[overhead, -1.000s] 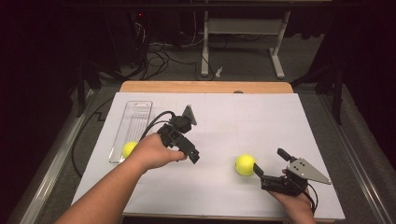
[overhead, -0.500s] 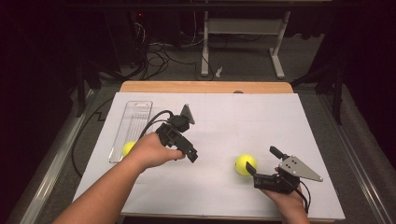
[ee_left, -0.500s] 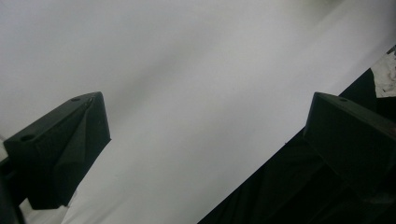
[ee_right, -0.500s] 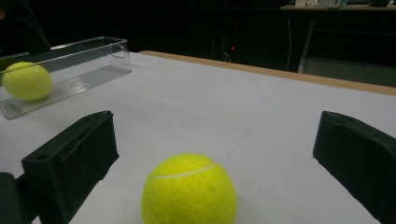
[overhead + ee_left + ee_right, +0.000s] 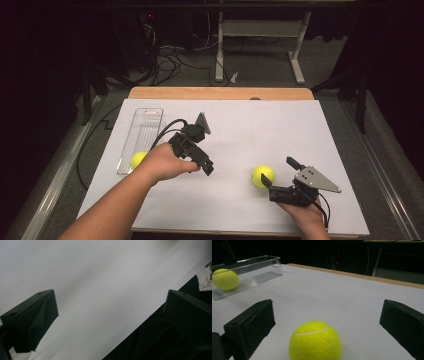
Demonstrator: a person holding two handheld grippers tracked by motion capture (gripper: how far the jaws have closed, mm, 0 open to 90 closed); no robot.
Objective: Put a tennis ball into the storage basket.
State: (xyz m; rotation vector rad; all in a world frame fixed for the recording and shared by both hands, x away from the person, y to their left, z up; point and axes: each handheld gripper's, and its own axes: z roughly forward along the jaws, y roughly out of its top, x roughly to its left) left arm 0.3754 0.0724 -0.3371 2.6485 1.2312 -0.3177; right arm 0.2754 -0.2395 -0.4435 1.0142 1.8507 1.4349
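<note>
low in the right gripper view, the tennis ball [image 5: 315, 340] sits between my right gripper's [image 5: 327, 322] wide-open, empty jaws. i'd ease forward till it's centred, then close. left gripper [image 5: 110, 315] gapes empty over the white table [image 5: 100, 277].

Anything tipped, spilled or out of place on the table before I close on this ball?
Nothing stands out. One tennis ball sits loose on the white table between the open right gripper jaws; the other ball rests inside the clear tray, which lies flat.
</note>
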